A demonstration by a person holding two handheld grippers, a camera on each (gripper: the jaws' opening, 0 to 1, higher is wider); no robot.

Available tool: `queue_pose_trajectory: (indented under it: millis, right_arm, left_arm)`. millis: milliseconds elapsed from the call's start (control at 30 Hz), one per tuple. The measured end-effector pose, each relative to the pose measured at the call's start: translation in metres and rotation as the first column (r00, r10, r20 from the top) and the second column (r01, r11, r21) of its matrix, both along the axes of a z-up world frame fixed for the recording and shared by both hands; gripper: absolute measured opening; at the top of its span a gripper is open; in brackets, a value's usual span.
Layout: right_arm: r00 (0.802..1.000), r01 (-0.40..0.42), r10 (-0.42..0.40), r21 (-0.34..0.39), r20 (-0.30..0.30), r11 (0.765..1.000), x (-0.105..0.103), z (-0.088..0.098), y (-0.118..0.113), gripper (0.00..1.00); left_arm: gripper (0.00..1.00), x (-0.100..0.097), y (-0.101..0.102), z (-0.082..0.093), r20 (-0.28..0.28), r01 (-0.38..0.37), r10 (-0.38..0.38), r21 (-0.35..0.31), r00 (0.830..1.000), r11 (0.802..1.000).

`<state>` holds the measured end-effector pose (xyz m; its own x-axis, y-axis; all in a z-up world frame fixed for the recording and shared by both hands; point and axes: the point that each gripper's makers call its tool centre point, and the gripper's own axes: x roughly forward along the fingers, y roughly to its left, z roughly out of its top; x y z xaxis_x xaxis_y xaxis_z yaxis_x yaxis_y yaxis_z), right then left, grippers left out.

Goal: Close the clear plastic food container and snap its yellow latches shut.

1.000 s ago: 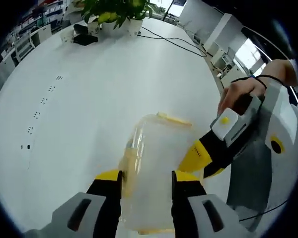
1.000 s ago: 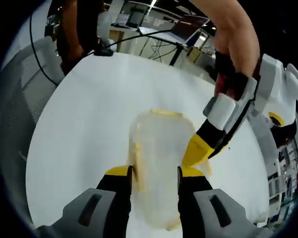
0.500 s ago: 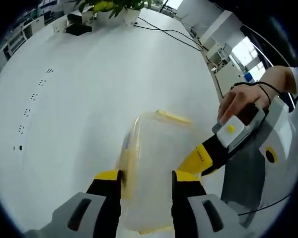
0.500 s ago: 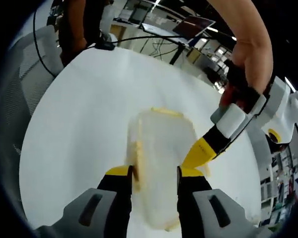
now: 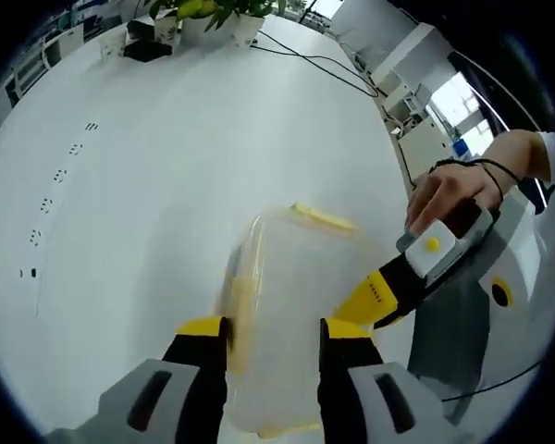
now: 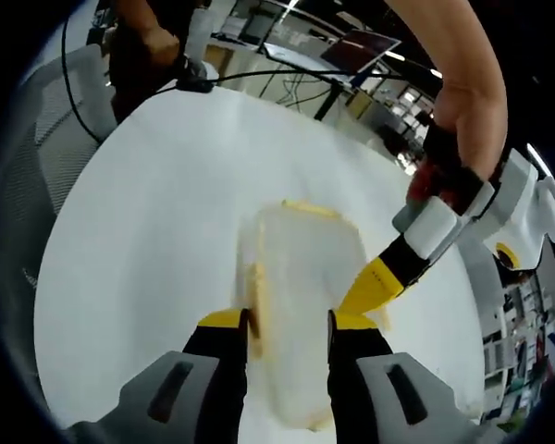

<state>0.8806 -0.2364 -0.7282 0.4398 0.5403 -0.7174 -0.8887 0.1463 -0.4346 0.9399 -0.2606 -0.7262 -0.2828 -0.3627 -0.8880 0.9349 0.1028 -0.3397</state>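
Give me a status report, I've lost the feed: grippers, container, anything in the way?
Left gripper and right gripper each shut on the clear container, one at each end. Lid on; yellow latches look down. White table around it, nothing obstructing.

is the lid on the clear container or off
On. The lid sits flat across the clear container, with a yellow latch at its far edge. Whether the latches are fully snapped, I cannot tell.

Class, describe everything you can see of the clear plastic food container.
The clear plastic food container is a cloudy, see-through rectangular box with rounded corners and yellow latches along its edges. Its lid looks to be on. It sits on the white table, gripped between the left tongs; in the right gripper view the right tongs clamp it too.
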Motion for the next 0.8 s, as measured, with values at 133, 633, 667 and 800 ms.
queue_pose_trajectory:
  millis: [133,633,667,800]
  right_arm:
    - [1.0,0.001,-0.001,0.0,-0.002,1.0,0.0,0.0,0.0,0.3]
    - [1.0,-0.006,0.006,0.002,0.025,1.0,0.001,-0.001,-0.002,0.27]
    - [1.0,-0.005,0.005,0.003,0.027,1.0,0.001,-0.001,-0.002,0.27]
    - [0.999,0.004,-0.004,-0.002,0.034,1.0,0.001,-0.001,-0.001,0.28]
  left_arm:
    - [0.31,0.002,-0.001,-0.001,-0.01,-0.001,0.001,0.0,1.0,1.0]
    - [0.3,0.001,-0.002,-0.004,-0.055,-0.015,0.013,-0.026,0.998,1.0]
    - [0.3,0.001,-0.001,-0.003,-0.055,-0.018,0.016,-0.029,0.998,0.999]
    - [0.31,-0.001,-0.001,-0.002,-0.055,-0.028,0.025,-0.043,0.998,0.999]
